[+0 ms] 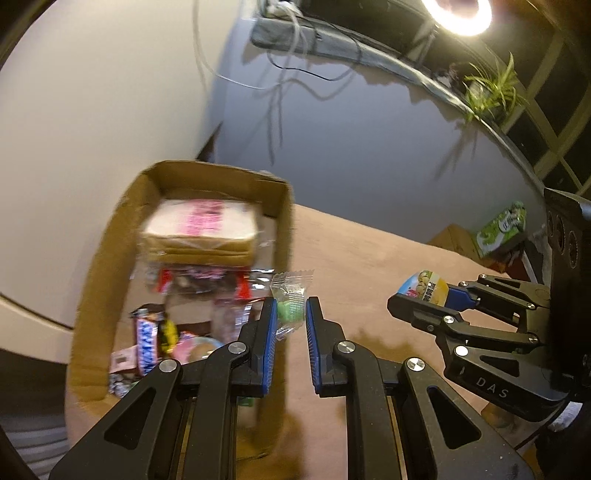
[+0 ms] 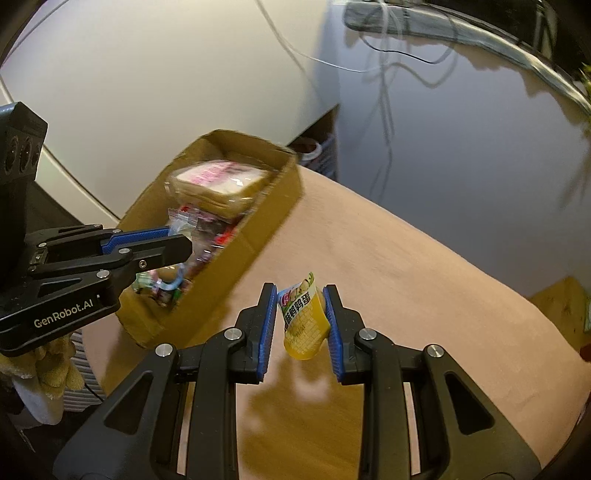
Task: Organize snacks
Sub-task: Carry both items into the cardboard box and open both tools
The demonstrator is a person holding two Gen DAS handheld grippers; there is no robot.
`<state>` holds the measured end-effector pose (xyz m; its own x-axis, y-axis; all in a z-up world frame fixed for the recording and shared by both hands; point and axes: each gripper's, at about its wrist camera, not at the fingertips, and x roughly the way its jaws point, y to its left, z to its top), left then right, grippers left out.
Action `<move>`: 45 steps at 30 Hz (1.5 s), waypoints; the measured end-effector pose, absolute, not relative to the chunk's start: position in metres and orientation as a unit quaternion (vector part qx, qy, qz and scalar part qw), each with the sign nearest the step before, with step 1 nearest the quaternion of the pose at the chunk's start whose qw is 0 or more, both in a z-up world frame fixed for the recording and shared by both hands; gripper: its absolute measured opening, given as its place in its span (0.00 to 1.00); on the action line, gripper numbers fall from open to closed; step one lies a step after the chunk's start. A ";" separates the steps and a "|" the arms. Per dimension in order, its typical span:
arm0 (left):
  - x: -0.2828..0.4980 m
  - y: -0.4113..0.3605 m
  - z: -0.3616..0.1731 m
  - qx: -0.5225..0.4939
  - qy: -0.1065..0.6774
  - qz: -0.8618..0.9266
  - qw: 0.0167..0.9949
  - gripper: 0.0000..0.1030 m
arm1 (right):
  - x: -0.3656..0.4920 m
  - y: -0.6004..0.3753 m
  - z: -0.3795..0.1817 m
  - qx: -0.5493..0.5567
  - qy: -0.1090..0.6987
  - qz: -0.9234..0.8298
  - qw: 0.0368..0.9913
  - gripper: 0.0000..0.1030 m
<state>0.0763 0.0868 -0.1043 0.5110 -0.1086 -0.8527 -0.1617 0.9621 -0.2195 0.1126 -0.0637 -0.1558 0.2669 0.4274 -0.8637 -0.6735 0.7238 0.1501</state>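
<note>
A cardboard box (image 1: 92,295) stands on the table's left side and holds wrapped sandwich bread (image 1: 201,229), a Snickers bar (image 1: 147,345) and several other snacks. It also shows in the right wrist view (image 2: 236,254). My left gripper (image 1: 291,328) is over the box's right wall, jaws parted, with a clear packet of green candy (image 1: 290,308) against the left pad. My right gripper (image 2: 301,325) is shut on a yellow quail-egg packet (image 2: 304,321) and holds it above the table, right of the box. In the left wrist view it (image 1: 424,299) sits at the right.
The table (image 2: 406,258) has a pinkish-brown top. A green packet (image 1: 502,227) rests on a small box at the far right. Cables hang down the wall behind. A plant (image 1: 491,88) and a ring lamp (image 1: 458,14) sit high up at the right.
</note>
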 end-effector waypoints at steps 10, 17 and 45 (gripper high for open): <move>0.050 0.122 -0.107 -0.149 0.491 0.042 0.857 0.14 | 0.098 -0.010 -0.154 -0.143 0.487 0.387 0.770 0.26; 0.040 0.139 -0.109 -0.155 0.491 0.058 0.855 0.14 | 0.091 0.017 -0.156 -0.151 0.488 0.404 0.759 0.26; 0.030 0.162 -0.110 -0.160 0.490 0.095 0.852 0.16 | 0.089 0.055 -0.170 -0.163 0.501 0.420 0.739 0.35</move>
